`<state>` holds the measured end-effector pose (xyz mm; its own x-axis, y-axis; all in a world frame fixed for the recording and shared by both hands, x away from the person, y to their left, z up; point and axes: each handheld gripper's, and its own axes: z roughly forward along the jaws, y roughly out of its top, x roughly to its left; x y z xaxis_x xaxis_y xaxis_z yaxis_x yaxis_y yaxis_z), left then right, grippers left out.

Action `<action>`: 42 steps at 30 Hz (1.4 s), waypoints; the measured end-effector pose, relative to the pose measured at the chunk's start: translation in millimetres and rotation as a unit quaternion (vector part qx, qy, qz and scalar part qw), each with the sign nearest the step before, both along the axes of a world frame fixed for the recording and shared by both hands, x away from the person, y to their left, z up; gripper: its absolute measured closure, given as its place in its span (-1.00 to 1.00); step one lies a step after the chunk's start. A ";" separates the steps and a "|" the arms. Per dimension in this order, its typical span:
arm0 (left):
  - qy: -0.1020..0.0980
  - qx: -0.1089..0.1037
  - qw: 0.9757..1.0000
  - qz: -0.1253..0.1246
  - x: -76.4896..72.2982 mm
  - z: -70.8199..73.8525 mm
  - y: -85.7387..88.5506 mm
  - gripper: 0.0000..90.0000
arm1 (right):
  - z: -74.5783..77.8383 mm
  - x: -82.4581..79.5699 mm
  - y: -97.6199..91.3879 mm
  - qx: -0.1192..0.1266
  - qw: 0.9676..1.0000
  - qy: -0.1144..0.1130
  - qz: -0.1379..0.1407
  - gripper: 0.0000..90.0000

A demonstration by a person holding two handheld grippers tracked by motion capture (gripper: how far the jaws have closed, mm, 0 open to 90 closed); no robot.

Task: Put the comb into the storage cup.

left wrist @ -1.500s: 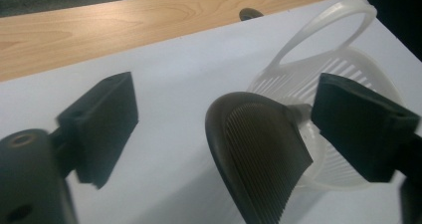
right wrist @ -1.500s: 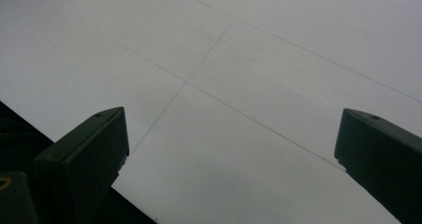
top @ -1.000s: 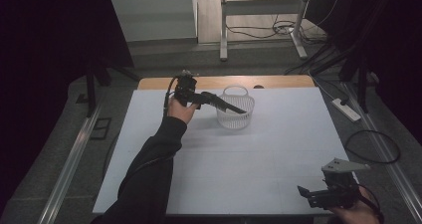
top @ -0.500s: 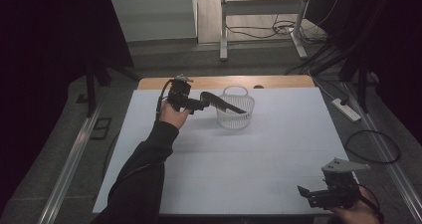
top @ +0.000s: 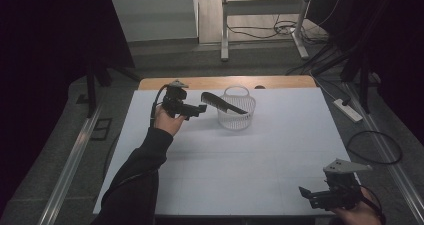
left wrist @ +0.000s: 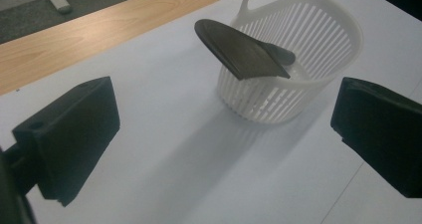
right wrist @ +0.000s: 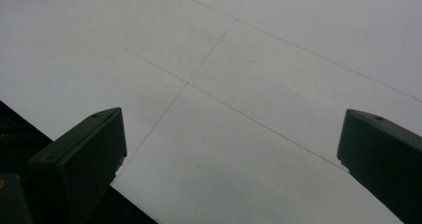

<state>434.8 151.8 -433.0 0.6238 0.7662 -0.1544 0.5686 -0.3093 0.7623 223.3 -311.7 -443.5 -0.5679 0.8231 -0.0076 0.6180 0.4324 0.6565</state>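
Your left gripper [top: 196,112] is wide open and holds nothing, just beside the black comb [left wrist: 242,54], which lies tilted across the rim of the white basket [left wrist: 318,79] with one end down inside. The comb looks light, stiff and thin, so I'd pinch its raised outer end. Your right gripper [top: 311,194] hangs open and empty near the table [right wrist: 278,59] edge. The left gripper view shows the comb's flat back; the high view shows its teeth.
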 end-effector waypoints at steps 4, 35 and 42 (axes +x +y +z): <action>-0.002 0.001 1.000 -0.001 -4.2 -1.1 3.7 -1.00 | 0.1 0.0 0.1 0.000 1.000 0.000 0.000 -1.00; -0.013 -0.007 1.000 -0.012 -37.7 -7.1 19.8 -1.00 | 0.8 -0.6 0.8 -0.001 1.000 -0.006 0.000 -1.00; -0.019 -0.005 1.000 -0.019 -46.7 -7.0 22.0 -1.00 | 0.9 -0.7 0.3 0.001 1.000 -0.006 -0.003 -1.00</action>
